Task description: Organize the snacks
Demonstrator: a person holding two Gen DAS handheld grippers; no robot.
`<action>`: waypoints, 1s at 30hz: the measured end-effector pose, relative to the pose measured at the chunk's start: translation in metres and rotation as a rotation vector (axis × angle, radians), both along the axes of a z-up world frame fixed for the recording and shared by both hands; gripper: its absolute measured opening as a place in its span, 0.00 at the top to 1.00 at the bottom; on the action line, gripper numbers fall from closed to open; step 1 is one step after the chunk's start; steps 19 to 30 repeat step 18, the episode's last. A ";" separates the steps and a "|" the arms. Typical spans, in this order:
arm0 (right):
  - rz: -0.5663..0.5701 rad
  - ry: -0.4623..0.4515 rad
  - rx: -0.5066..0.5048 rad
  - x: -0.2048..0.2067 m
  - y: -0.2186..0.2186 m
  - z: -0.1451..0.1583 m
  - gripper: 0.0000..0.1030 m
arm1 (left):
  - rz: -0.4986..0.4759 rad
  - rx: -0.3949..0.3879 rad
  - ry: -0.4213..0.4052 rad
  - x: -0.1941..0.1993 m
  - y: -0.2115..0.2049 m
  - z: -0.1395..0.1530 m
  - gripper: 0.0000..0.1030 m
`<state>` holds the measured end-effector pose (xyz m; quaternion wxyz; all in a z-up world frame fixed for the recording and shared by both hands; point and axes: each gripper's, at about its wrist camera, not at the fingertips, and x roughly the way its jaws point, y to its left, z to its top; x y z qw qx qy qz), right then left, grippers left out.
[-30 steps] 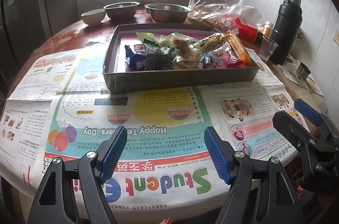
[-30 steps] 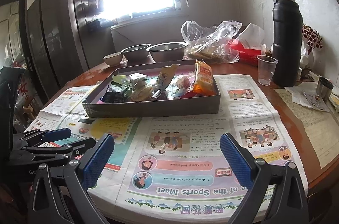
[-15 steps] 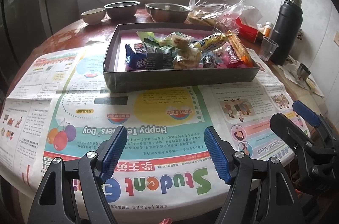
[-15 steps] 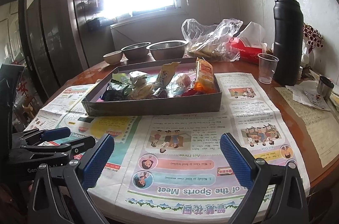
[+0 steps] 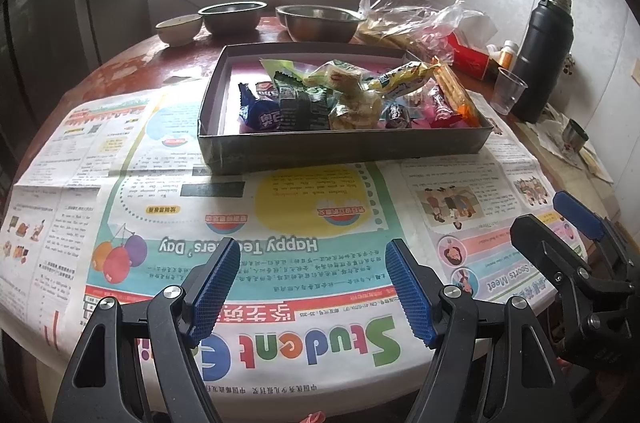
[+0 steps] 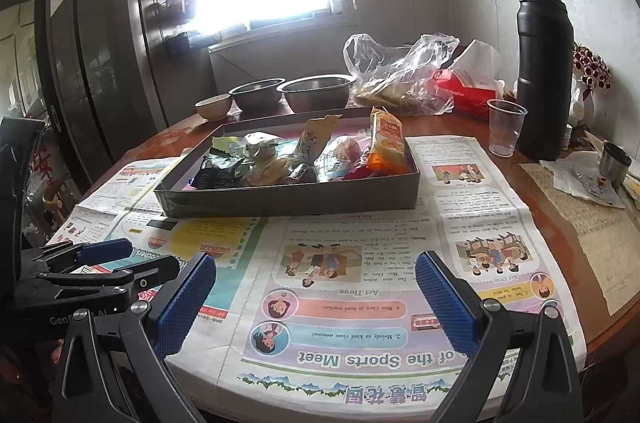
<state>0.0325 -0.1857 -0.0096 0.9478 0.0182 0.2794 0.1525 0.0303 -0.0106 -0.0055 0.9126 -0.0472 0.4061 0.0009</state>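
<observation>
Ahead of your left fingers [image 5: 216, 287] the box [image 5: 340, 147] sits on the newspaper [image 5: 280, 215], snacks [image 5: 344, 95] inside; bowls [image 5: 316, 21] stand behind it, flask [image 5: 540, 55] and cup [image 5: 507, 91] to its right.

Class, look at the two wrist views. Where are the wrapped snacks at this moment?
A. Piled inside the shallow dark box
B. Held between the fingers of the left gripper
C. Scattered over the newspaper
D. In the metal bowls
A: the wrapped snacks lie heaped inside the shallow dark box, which stands on the newspaper; the left gripper is open and holds nothing.
</observation>
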 end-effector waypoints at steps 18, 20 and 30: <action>-0.012 0.034 0.039 0.017 -0.017 -0.001 0.02 | 0.055 -0.065 -0.089 0.006 0.037 0.014 0.26; -0.012 0.034 0.039 0.017 -0.017 -0.001 0.02 | 0.055 -0.065 -0.089 0.006 0.037 0.014 0.26; -0.012 0.034 0.039 0.017 -0.017 -0.001 0.02 | 0.055 -0.065 -0.089 0.006 0.037 0.014 0.26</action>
